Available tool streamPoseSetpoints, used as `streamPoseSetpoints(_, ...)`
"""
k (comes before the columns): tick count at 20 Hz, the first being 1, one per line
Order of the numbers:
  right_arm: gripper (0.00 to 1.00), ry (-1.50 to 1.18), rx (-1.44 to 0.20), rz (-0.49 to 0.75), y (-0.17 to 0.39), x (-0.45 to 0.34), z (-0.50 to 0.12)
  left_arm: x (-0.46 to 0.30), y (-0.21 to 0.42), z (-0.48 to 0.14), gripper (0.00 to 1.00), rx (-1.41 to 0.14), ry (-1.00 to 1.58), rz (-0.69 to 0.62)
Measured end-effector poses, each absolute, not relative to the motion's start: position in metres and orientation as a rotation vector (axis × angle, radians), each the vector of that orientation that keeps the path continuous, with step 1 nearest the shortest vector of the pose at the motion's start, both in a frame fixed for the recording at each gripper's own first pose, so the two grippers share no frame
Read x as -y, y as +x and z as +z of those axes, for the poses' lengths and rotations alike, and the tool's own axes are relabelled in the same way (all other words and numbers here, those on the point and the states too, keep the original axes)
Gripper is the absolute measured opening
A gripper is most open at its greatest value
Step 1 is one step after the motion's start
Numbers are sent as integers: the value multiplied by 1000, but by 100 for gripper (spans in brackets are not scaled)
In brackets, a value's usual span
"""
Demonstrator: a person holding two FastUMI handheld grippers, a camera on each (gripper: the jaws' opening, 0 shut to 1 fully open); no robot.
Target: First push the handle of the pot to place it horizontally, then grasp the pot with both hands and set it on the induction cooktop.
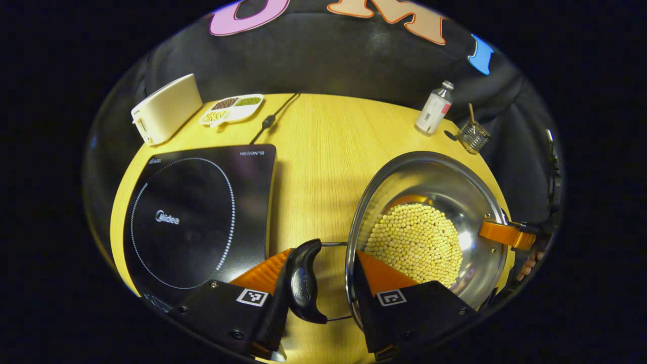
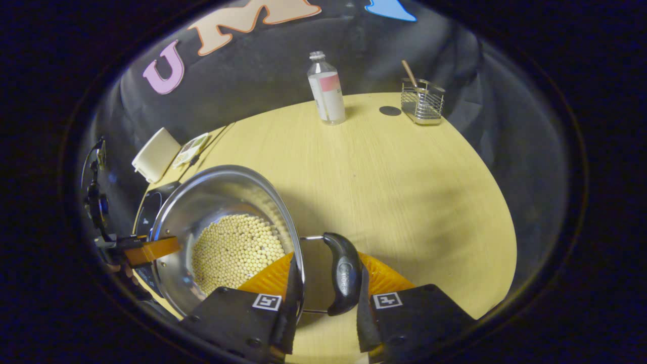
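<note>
Looking along my left gripper (image 1: pixel 321 283), I see its fingers spread, one outside the pot's (image 1: pixel 429 202) near black handle (image 1: pixel 303 283), the other over the rim inside the pot; neither visibly presses, so open. My right gripper (image 2: pixel 323 290) straddles the opposite handle (image 2: pixel 343 273) the same way: one finger inside the rim, one outside the handle, spread, not clamped. Both handles lie flat, horizontal. The pot sits on the table (image 1: pixel 313 167), holding yellow beans (image 1: pixel 414 242). The induction cooktop (image 1: pixel 197 217) lies just beside the pot, on the left gripper's side, bare. Farther from the pot past the cooktop: a cream toaster (image 1: pixel 167 108) and a divided dish (image 1: pixel 231 108). Beyond the pot at the table's far edge: a bottle (image 2: pixel 327 91) and a wire holder (image 2: pixel 422 103).
</note>
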State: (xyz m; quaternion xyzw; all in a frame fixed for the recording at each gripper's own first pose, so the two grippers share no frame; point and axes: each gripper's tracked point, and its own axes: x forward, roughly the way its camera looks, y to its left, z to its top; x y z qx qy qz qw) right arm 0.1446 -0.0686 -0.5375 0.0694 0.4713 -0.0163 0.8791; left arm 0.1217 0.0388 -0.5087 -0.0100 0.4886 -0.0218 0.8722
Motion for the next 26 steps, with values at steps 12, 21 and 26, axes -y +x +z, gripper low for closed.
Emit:
streamPoseSetpoints(12, 45, 173, -958, 35, 149, -28, -511, -123, 116, -451, 65, -976, 10, -9)
streamPoseSetpoints(21, 50, 152, -963, -52, 150, -140, -510, -230, 133, -449, 64, -976, -11, -101)
streamPoseSetpoints(26, 51, 146, -963, -102, 156, -196, -515, -284, 150, -451, 63, -965, 7, -154)
